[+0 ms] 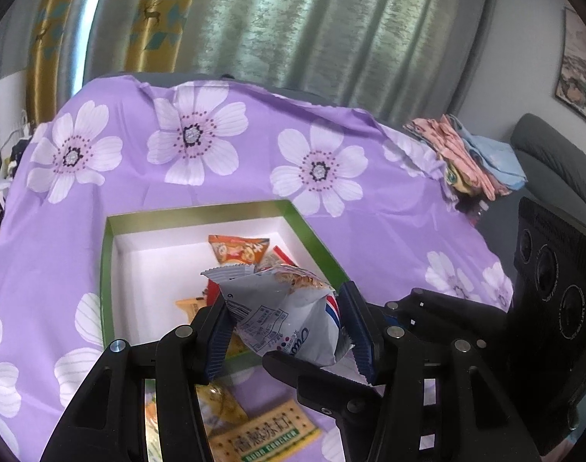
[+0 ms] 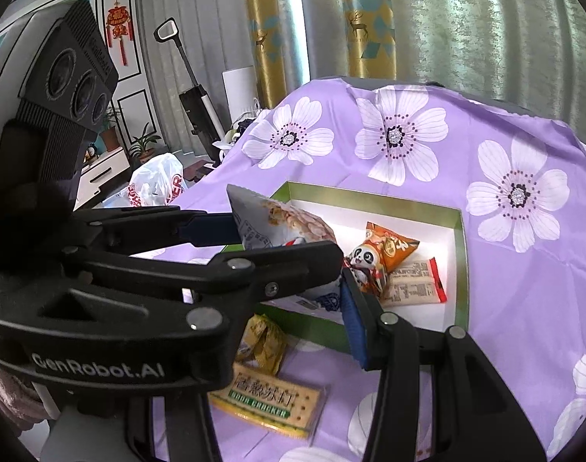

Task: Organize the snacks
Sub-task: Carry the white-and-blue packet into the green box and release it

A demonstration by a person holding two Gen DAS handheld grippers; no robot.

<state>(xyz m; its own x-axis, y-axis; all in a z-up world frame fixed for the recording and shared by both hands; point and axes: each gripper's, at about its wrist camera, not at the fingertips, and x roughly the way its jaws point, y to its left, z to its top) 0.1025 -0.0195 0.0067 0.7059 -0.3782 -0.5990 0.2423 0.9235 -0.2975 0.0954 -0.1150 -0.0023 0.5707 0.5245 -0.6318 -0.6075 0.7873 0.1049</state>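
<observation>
— Two packs lie nearest, on the purple cloth with white flowers [image 1: 223, 200] that covers the tabletop: a flat yellow-and-green pack of crackers [image 2: 270, 404] printed "SODA CRACKER" under large Chinese characters, and a crumpled yellow packet [image 2: 262, 342] just beside it, against the box's near wall.

— And the tongs?

— The left tongs [image 1: 289, 323] are clamped across a puffy silver-white snack bag [image 1: 285, 308], blue pads pressing both sides. It hangs over the near part of the shallow green-rimmed box with a white inside [image 2: 460, 269]. The bag shows red and blue stripes, blue script cut off by a finger, and small print too fine to read. "GenRobot.AI" is on the left tongs' body.

— The right tongs?

— The right tongs [image 2: 300, 300] sit at the bag's lower end; one blue pad is just beside it, the other finger is hidden, so I can't tell whether they grip.

— Inside the box?

— One orange packet with a panda [image 2: 385, 250] and one beige packet with red ends [image 2: 412, 285], touching. White floor lies open toward the far wall.

— Beyond?

— Open cloth past the box, one pile of folded fabrics [image 1: 470, 158] at its far right edge, then grey-green curtains [image 1: 331, 27].
</observation>
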